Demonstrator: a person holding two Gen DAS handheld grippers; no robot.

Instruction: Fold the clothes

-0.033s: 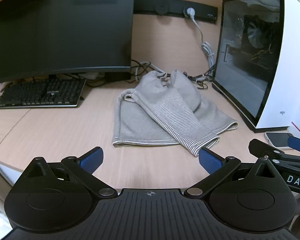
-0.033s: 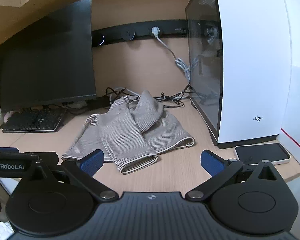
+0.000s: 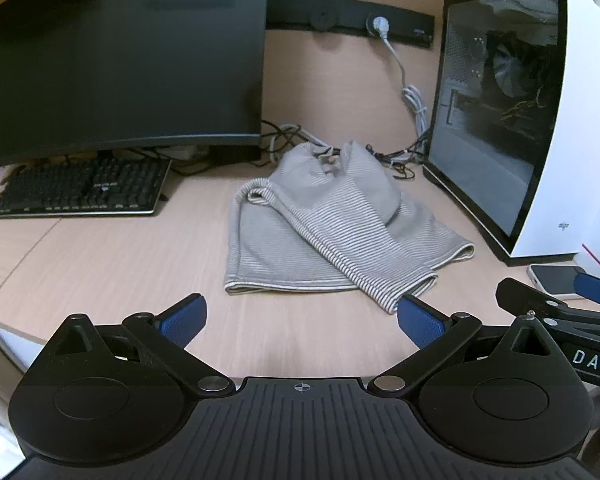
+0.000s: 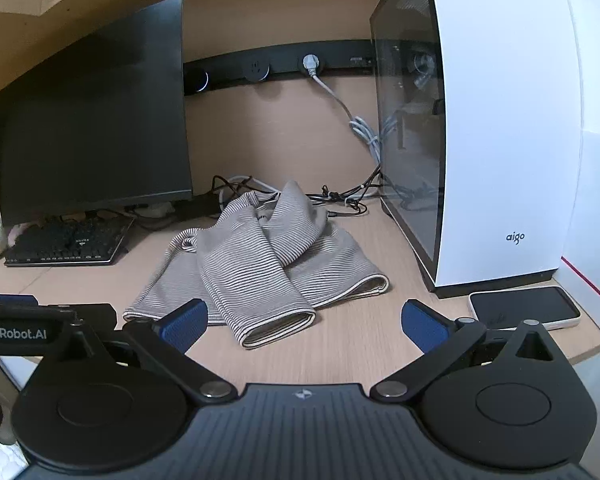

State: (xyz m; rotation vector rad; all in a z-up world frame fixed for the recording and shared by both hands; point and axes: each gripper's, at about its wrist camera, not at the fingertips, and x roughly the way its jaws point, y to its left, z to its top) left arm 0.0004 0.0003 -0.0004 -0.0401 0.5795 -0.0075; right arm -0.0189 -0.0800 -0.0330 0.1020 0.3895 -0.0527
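Note:
A grey striped pair of shorts (image 3: 320, 232) lies crumpled on the wooden desk (image 3: 100, 264), one leg thrown across the other; it also shows in the right wrist view (image 4: 256, 276). My left gripper (image 3: 300, 316) is open and empty, just in front of the garment's near hem. My right gripper (image 4: 304, 320) is open and empty, its left blue pad (image 4: 184, 322) just in front of the near leg cuff. The right gripper also shows at the right edge of the left wrist view (image 3: 560, 300).
A dark monitor (image 3: 120, 68) and black keyboard (image 3: 80, 192) stand at the left. A white PC case (image 4: 480, 140) stands at the right, with a phone (image 4: 526, 308) in front of it. Cables (image 4: 340, 200) lie behind the shorts.

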